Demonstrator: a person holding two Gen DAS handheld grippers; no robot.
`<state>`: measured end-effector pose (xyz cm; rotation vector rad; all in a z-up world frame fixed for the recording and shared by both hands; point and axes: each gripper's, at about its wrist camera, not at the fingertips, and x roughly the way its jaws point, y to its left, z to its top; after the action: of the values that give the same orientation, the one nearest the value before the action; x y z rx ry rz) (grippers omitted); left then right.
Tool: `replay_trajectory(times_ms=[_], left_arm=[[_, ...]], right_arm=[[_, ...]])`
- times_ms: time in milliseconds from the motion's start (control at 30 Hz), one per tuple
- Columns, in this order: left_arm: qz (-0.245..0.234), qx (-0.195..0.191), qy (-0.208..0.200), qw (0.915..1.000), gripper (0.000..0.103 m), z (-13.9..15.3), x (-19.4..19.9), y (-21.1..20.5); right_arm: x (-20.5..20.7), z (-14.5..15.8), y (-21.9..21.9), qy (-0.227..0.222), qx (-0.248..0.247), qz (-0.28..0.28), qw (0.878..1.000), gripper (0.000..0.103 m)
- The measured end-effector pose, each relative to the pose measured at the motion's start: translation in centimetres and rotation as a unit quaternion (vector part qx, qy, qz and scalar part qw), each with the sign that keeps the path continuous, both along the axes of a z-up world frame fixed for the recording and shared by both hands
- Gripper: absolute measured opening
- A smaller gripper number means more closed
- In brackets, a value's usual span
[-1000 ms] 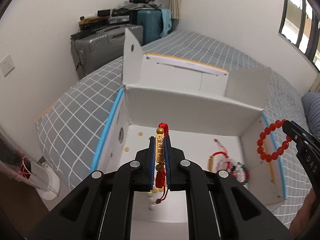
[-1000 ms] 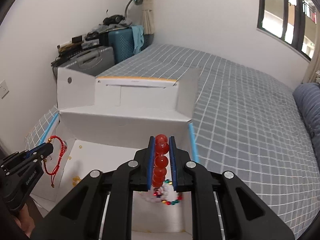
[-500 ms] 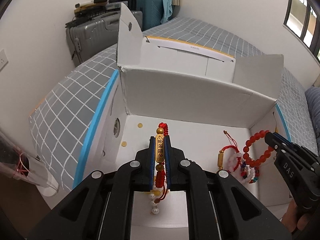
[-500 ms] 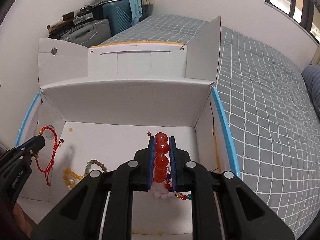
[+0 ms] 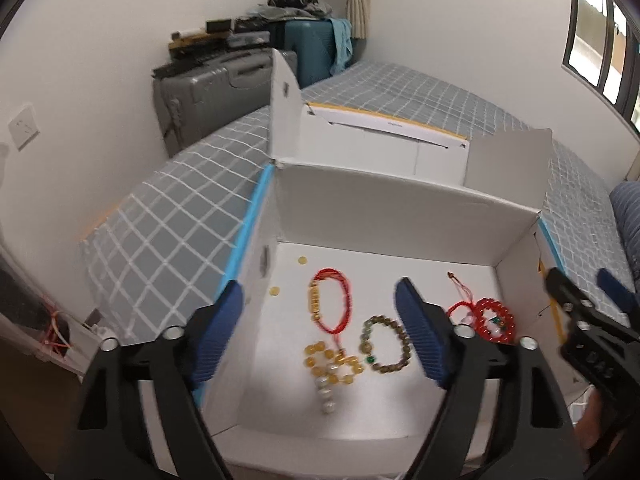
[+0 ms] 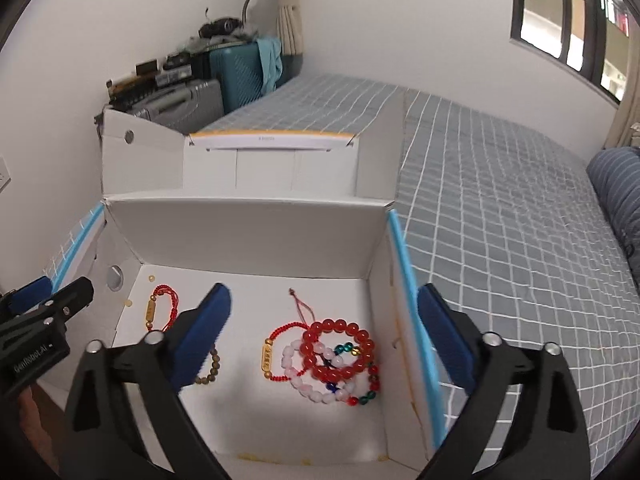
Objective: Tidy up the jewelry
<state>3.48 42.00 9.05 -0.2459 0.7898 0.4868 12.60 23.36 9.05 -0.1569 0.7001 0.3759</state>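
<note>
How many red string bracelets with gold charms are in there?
2. One string bracelet lies by the box's left wall; the other touches the red bead bracelet on the right. The pile may hide more.

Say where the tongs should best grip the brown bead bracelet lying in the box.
Probably the far arc of the brown bead bracelet, from above: it lies flat as an open ring, and its near-left arc sits close to the yellow bead bracelet.
</note>
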Motion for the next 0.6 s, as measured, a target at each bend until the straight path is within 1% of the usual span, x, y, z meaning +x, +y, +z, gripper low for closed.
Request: replay_trajectory(times_ms=[67, 133, 233, 367, 467, 533, 600], left_arm=[[0.005, 0.007, -0.004, 1.0000, 0.086, 0.4, -1.0, 0.0], [0.010, 0.011, -0.014, 0.9998, 0.093, 0.8, -2.1, -0.3], [0.007, 0.019, -0.023, 0.9995, 0.097, 1.0, -3.5, -1.1], [0.008, 0.021, -0.035, 0.9991, 0.097, 1.1, -5.2, -1.9], [0.005, 0.032, -0.048, 0.9983, 0.097, 0.6, -6.5, -2.7], [0.000, 0.033, -0.039, 0.9987, 0.097, -0.3, -7.3, -3.0], [0.001, 0.044, -0.029, 0.9986, 0.097, -1.1, -8.2, -3.5]], right_arm=[[-0.8, 0.2, -0.7, -0.003, 0.002, 0.001, 1.000, 0.095], [-1.9, 0.4, -1.4, -0.008, 0.001, 0.003, 1.000, 0.095], [-3.6, 0.5, -2.5, -0.018, -0.002, -0.002, 1.000, 0.095], [-5.5, 0.0, -3.5, -0.018, -0.007, -0.004, 1.000, 0.095], [-7.1, -0.9, -4.0, -0.019, -0.010, -0.012, 1.000, 0.095], [-7.8, -1.5, -4.2, -0.015, -0.011, -0.012, 1.000, 0.095], [-8.7, -2.1, -4.5, -0.007, -0.003, -0.012, 1.000, 0.095]])
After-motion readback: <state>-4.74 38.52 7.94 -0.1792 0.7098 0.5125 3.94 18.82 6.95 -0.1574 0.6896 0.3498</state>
